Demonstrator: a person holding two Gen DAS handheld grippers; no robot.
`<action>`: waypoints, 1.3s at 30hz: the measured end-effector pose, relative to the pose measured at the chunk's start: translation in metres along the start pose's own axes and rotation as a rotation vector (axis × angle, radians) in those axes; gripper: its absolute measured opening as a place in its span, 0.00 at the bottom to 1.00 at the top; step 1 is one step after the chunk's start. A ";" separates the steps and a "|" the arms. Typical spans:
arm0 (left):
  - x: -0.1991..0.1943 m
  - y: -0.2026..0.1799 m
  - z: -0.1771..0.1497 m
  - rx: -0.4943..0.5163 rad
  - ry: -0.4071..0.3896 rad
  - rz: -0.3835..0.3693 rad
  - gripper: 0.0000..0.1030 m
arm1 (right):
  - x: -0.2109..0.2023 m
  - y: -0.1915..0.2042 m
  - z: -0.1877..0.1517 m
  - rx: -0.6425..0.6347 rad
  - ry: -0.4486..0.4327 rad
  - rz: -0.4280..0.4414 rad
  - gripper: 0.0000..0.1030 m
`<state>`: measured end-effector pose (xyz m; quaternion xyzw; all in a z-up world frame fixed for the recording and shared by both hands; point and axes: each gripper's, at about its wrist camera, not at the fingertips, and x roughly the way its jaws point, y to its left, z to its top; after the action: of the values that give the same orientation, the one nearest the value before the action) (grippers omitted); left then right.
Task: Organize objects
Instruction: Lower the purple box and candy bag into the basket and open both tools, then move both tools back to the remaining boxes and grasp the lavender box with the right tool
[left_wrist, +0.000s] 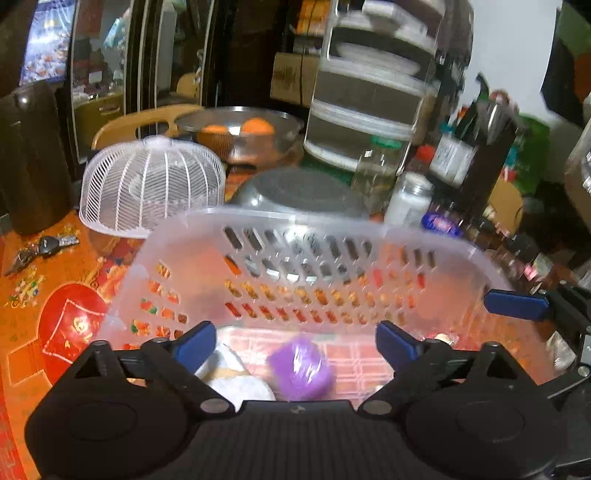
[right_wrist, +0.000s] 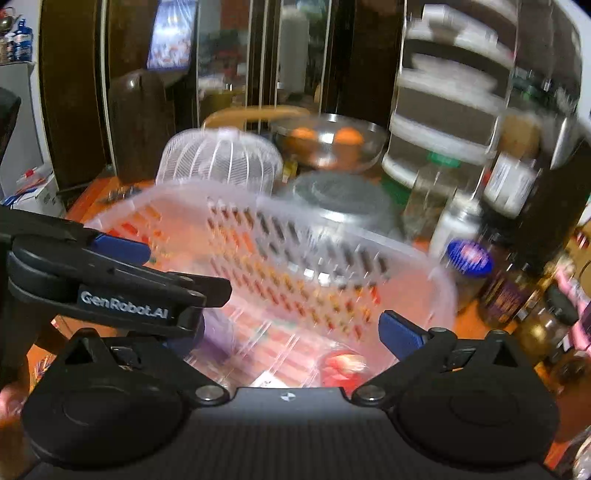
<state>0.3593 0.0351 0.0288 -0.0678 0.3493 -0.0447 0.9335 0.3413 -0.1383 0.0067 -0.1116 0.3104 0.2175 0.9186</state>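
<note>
I'm hovering both grippers, left gripper (left_wrist: 295, 343) and right gripper (right_wrist: 291, 332), jaws spread and empty, over the basket (left_wrist: 295, 218); purple ball (left_wrist: 301, 373) is sitting inside. I'm backing out gently, avoiding the rim.

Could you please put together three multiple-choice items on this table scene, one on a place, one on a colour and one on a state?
1. Where is the small purple object?
A. inside the translucent plastic basket
B. under the white dome-shaped mesh food cover
C. in the metal bowl

2. What colour are the round fruits in the metal bowl?
A. green
B. orange
C. purple

3. How does the left hand-held gripper stand?
A. shut on the basket rim
B. shut on the bunch of keys
C. open, holding nothing

Answers:
1 A: the small purple object lies on the floor of the translucent plastic basket.
2 B: both round fruits in the metal bowl are orange.
3 C: the left hand-held gripper has its jaws wide apart, touching nothing.
</note>
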 end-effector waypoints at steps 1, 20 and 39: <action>-0.007 -0.001 0.000 0.000 -0.022 0.003 0.98 | -0.008 0.000 0.000 0.001 -0.025 -0.001 1.00; -0.110 0.053 -0.164 -0.153 -0.261 0.043 0.98 | -0.104 0.026 -0.167 0.256 -0.324 0.064 1.00; -0.087 0.060 -0.188 -0.182 -0.210 0.063 0.96 | -0.050 0.087 -0.174 0.085 -0.140 0.108 0.61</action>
<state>0.1724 0.0879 -0.0646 -0.1454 0.2543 0.0236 0.9558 0.1746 -0.1375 -0.1042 -0.0403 0.2597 0.2606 0.9290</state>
